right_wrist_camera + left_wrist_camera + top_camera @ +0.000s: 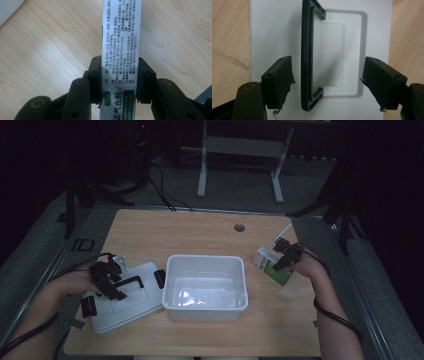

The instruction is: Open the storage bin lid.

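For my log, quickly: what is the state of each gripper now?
Left gripper: open, jaws either side of the lid handle.
Right gripper: closed on the medicine box.

The white lid [125,301] with a black handle [308,55] is lying flat on the table's left side. The white-and-green medicine box [272,266] is standing at the right, clamped narrow-side.

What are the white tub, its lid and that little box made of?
Tub: probably plastic, white and glossy, with light glinting inside. Lid: likely the same plastic, smooth and moulded, with a black handle. Box: seemingly printed cardboard, with sharp folded edges.
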A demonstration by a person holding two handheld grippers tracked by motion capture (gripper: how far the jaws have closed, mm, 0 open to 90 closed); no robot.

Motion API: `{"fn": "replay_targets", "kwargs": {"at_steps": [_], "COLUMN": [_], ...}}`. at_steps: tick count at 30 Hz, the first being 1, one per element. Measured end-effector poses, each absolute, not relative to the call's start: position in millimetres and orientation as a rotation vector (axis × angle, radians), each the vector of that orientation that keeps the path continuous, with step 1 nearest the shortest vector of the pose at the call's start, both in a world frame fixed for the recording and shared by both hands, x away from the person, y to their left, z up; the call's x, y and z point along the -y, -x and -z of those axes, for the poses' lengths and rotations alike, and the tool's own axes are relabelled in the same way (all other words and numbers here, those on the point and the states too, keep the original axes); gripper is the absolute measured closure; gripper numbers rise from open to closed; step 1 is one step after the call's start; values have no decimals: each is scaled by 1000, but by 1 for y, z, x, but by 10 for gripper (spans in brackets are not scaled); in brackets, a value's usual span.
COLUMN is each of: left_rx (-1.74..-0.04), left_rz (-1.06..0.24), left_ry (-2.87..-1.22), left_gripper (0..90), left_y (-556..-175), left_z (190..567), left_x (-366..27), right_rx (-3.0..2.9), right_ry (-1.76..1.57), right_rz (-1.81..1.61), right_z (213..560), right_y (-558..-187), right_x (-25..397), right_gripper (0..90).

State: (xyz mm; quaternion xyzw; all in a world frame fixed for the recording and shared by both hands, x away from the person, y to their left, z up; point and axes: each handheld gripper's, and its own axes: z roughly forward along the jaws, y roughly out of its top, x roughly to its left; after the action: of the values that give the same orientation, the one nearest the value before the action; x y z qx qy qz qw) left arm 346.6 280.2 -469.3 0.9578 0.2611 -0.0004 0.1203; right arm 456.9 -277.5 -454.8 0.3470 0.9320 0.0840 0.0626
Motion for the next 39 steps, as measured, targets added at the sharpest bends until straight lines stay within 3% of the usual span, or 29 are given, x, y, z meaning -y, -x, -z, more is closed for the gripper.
{"fn": "replay_targets", "kwargs": {"at_steps": [22, 39], "left_rx": [-758, -756], "left_rz": [-2, -7], "left_ry": [-2799, -2803], "left_gripper": [249, 249], "left_y": [-346, -346], "left_z": [469, 468], "left_x": [-278, -276], "right_rx": [-2896, -2890], "right_ry": [-818, -549], "right_rz": [-329, -408], "right_z": [415, 349], "right_y": [-417, -379], "right_x": [277, 262], "right_gripper": [636, 637]}}
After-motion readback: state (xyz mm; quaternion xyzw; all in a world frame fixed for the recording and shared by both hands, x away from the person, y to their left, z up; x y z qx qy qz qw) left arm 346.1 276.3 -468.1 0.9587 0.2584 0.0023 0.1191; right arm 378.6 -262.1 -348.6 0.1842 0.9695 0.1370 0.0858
